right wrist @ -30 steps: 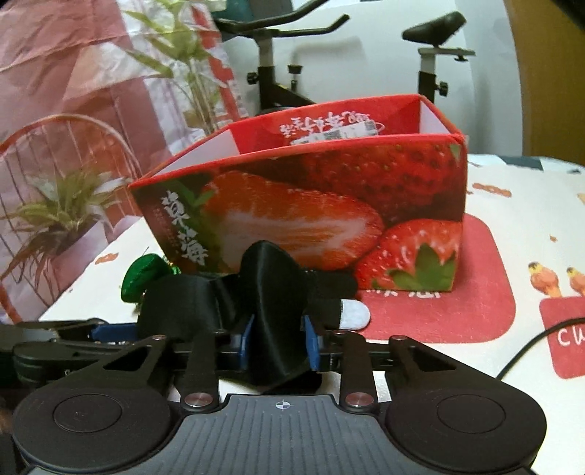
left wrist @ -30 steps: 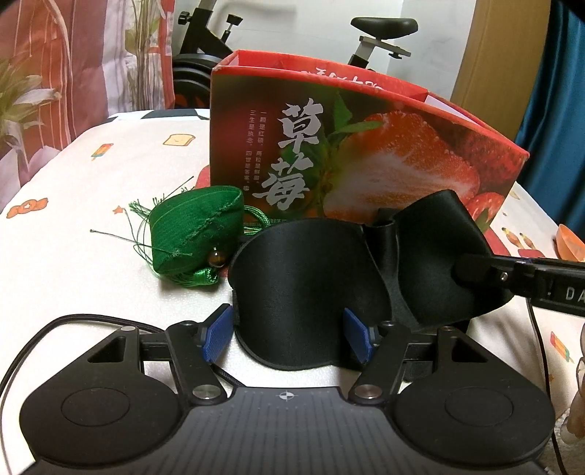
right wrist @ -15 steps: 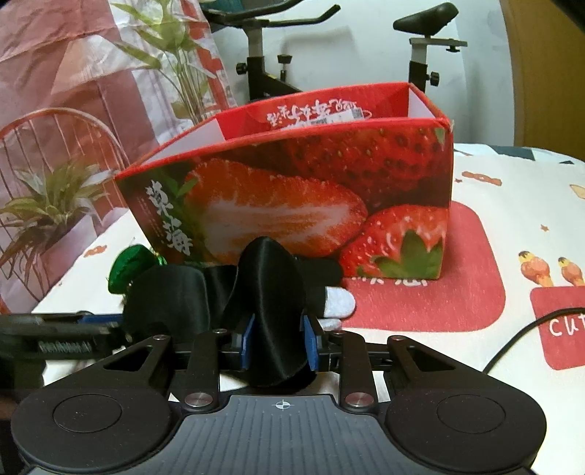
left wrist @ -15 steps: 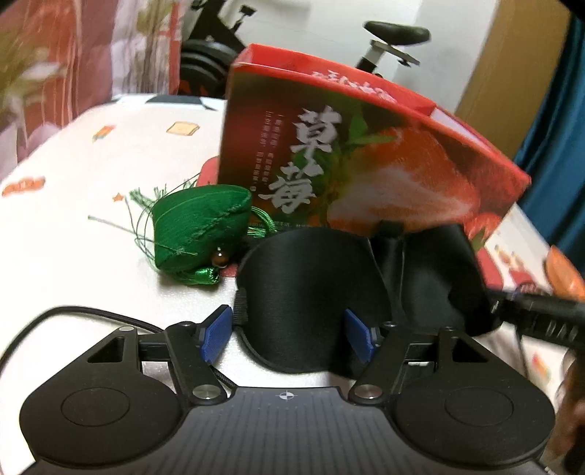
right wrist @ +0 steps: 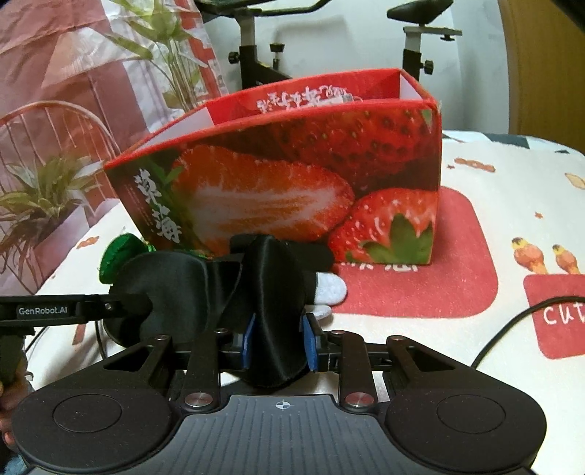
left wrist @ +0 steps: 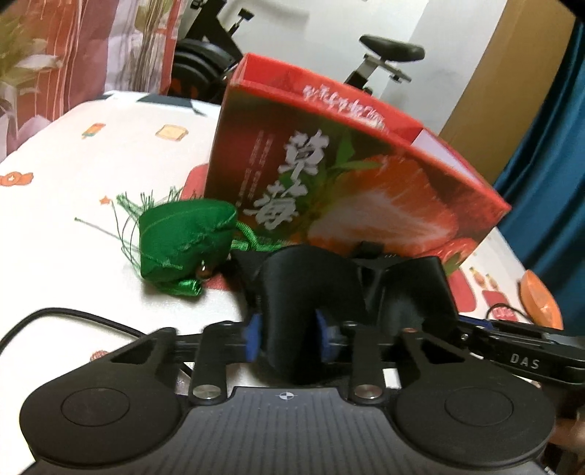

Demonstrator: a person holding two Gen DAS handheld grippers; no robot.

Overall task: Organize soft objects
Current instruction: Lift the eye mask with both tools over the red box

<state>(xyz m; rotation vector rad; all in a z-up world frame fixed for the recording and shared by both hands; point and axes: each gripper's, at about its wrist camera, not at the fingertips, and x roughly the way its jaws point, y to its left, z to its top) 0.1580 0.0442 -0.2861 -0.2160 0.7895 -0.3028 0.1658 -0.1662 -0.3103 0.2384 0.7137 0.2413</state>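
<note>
Between both tongs, eye mask crosswise.

Exercise bike by white wall; teal curtain beside.

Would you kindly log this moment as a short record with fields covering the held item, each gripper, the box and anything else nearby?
held item: black eye mask, bunched, in front of the box
left gripper: jaws closing, one lobe of the mask pinched between the pads
right gripper: shut on the other lobe
strawberry box: open-topped, upright on the patterned tablecloth
green pouch: lies on the cloth beside the box, ungripped
</note>
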